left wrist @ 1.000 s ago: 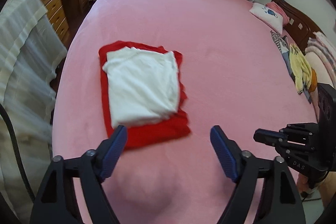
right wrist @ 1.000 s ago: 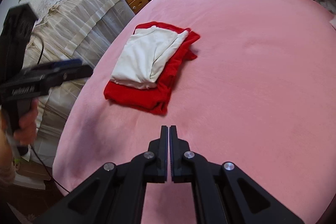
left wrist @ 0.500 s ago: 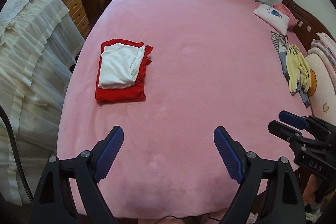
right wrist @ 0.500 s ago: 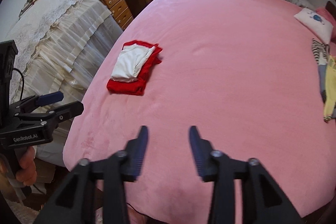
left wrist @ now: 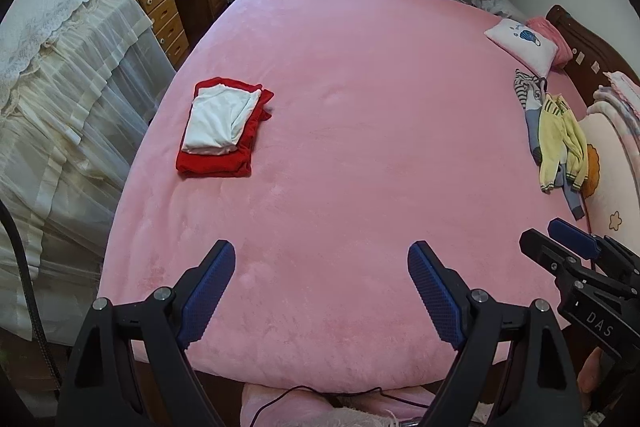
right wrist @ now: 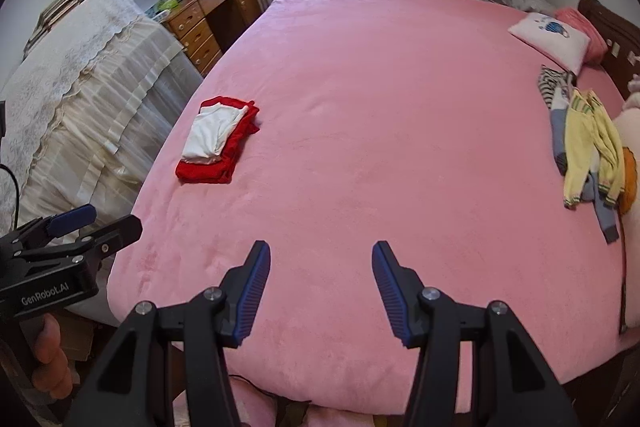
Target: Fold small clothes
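Hovering above near edge of pink bed (left wrist: pixel 360 107), left gripper (left wrist: pixel 321 291) spread wide, jaws opening, nothing between them. Left view: folded white garment (left wrist: pixel 218 119) stacked on folded red garment (left wrist: pixel 216 163), far left on bed, well apart from gripper; unfolded clothes pile (left wrist: pixel 554 143) at right edge by pillow (left wrist: pixel 520 45)

Right view: right gripper (right wrist: pixel 321 285) partly spread, jaws opening, empty; stack far left, yellow garment (right wrist: pixel 592 147) topping pile far right

Judgement: stack looks finished, between garments; next move calls for reaching right, pinching one piece, dragging it to bare middle
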{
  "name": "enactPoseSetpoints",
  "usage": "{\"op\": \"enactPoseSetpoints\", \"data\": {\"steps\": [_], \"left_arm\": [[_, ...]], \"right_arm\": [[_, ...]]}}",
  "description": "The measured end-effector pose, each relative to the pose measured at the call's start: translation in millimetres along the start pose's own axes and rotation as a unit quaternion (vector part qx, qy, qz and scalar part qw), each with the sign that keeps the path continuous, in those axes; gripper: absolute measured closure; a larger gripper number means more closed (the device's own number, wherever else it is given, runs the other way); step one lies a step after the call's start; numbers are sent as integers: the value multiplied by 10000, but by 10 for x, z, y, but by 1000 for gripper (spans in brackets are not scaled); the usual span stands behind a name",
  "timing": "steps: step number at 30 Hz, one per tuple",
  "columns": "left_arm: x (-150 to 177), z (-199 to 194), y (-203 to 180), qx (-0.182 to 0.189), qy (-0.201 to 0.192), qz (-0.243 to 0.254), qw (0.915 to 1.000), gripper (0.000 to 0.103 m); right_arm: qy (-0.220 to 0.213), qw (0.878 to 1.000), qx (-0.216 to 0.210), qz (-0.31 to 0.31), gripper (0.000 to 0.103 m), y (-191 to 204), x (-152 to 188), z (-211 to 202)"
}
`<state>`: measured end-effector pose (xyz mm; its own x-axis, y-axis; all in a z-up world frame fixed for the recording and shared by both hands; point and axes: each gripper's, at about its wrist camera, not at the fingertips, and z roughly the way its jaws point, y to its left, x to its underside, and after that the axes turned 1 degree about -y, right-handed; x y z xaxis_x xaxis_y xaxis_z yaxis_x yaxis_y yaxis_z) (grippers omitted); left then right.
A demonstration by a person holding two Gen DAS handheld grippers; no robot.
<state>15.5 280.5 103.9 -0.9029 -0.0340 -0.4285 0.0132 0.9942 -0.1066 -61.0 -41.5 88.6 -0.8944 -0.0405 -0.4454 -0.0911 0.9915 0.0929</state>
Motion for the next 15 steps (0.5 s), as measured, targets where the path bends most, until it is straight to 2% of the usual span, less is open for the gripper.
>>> {"op": "enactPoseSetpoints", "data": {"steps": [4, 15], "left_arm": [[-2, -139, -70, -82, -129, 162, 9998, 12], [-65, -333, -23, 62, -289, 198, 9994, 12]], "right_arm": [[-95, 9997, 154, 174, 49, -50, 44, -117], [-185, 9963, 575, 612, 49, -3, 97, -280]]}}
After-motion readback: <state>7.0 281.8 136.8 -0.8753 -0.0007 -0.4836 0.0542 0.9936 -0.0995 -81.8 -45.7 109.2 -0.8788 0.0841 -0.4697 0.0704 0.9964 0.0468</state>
